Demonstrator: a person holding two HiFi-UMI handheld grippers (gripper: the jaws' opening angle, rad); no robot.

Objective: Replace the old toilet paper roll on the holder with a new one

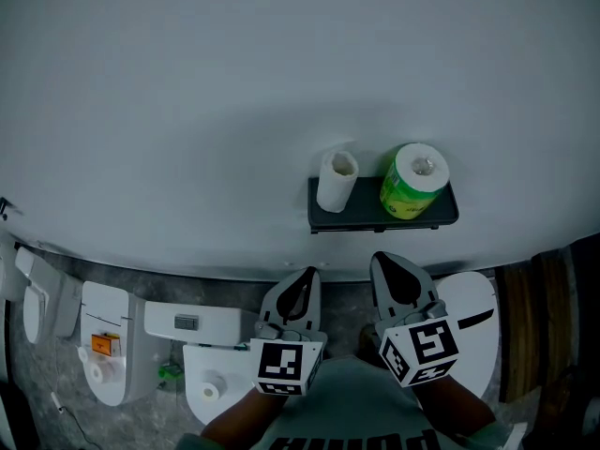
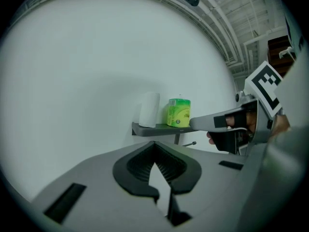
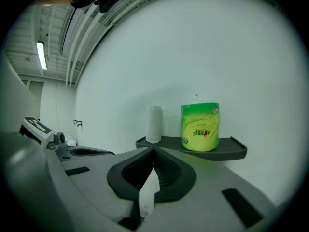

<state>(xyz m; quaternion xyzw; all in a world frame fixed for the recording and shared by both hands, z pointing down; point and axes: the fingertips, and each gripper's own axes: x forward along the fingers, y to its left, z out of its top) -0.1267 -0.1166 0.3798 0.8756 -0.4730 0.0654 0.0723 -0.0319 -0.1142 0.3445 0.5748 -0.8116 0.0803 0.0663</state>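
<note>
A dark shelf (image 1: 441,216) is fixed to the pale wall. On it stands a thin white roll (image 1: 337,180) at the left and a green-wrapped new roll (image 1: 413,180) at the right. The same thin roll (image 3: 154,123) and green roll (image 3: 200,127) show upright in the right gripper view, on the shelf (image 3: 231,150). My left gripper (image 1: 309,272) and right gripper (image 1: 382,257) hover side by side below the shelf, short of it. Both point at the wall. The left gripper (image 2: 154,143) is shut and empty. The right gripper (image 3: 154,149) is shut and empty too.
Below the shelf a white toilet tank (image 1: 192,323) and other white fixtures sit on a grey floor. A small roll (image 1: 214,382) lies on one of them. A wooden panel (image 1: 525,317) stands at the right. A bolt (image 2: 189,143) sticks out under the shelf.
</note>
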